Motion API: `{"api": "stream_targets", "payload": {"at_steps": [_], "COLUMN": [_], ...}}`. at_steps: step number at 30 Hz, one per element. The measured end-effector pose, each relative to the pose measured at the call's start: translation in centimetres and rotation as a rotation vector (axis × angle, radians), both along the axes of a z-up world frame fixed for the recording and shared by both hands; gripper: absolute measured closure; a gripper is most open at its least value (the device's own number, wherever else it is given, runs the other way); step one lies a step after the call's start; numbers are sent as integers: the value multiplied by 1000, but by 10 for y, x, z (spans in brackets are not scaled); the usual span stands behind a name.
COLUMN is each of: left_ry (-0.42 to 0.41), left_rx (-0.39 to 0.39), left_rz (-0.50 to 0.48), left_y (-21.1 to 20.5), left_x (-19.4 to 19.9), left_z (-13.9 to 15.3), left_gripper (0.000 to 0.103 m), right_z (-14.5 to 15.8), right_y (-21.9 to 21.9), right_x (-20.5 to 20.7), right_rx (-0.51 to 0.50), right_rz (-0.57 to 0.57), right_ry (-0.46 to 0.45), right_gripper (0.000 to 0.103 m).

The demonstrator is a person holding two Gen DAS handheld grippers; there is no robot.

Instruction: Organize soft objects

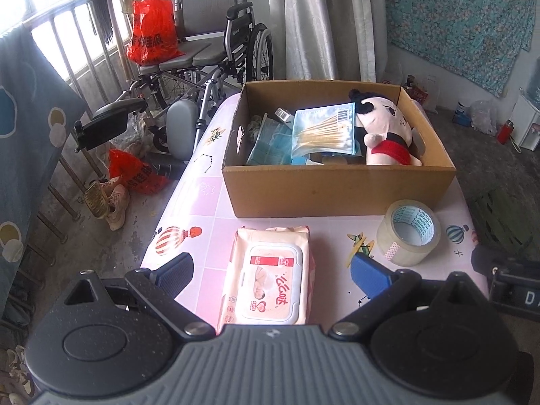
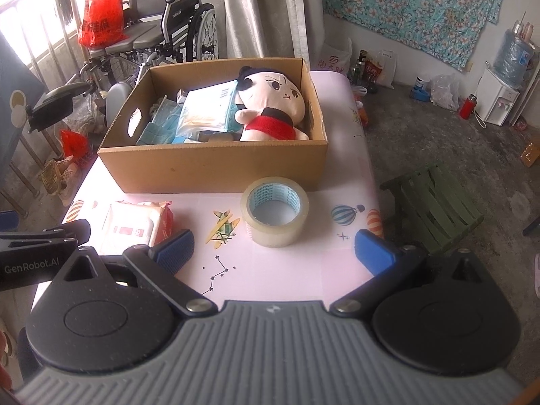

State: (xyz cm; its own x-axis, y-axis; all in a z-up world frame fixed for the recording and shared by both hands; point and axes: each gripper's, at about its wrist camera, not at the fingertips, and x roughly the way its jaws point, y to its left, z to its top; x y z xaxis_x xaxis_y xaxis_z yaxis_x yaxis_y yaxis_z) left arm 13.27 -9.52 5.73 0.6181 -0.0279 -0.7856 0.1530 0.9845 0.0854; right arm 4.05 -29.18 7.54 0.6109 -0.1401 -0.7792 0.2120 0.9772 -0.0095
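A pink pack of wet wipes (image 1: 270, 276) lies on the pink table between the fingers of my open left gripper (image 1: 273, 271); it also shows in the right wrist view (image 2: 135, 224). A cardboard box (image 1: 337, 185) behind it holds a plush doll (image 1: 388, 131), a bag of cotton swabs (image 1: 324, 131) and blue packets. In the right wrist view the box (image 2: 216, 165) and doll (image 2: 273, 108) are ahead. My right gripper (image 2: 275, 253) is open and empty, just short of a roll of clear tape (image 2: 275, 216).
The tape roll (image 1: 408, 233) sits right of the wipes. A wheelchair (image 1: 209, 50) with a red bag (image 1: 152, 30) stands beyond the table's left side. A green stool (image 2: 435, 209) stands to the right of the table. The left gripper's body (image 2: 37, 249) is at left.
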Motion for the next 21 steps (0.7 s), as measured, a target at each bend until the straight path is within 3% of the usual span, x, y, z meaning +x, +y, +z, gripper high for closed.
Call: {"api": "stream_targets", "payload": {"at_steps": [21], "left_ry": [0], "left_rx": [8], "left_rz": [-11], "left_y": [-9], "left_x": [-4], "left_z": [2], "left_gripper": [3], "right_z": [0], "right_y": [-7], "right_x": [-3], "right_rx": [15], "right_rz": [-9], "right_ry": [1], "right_gripper": [1]}}
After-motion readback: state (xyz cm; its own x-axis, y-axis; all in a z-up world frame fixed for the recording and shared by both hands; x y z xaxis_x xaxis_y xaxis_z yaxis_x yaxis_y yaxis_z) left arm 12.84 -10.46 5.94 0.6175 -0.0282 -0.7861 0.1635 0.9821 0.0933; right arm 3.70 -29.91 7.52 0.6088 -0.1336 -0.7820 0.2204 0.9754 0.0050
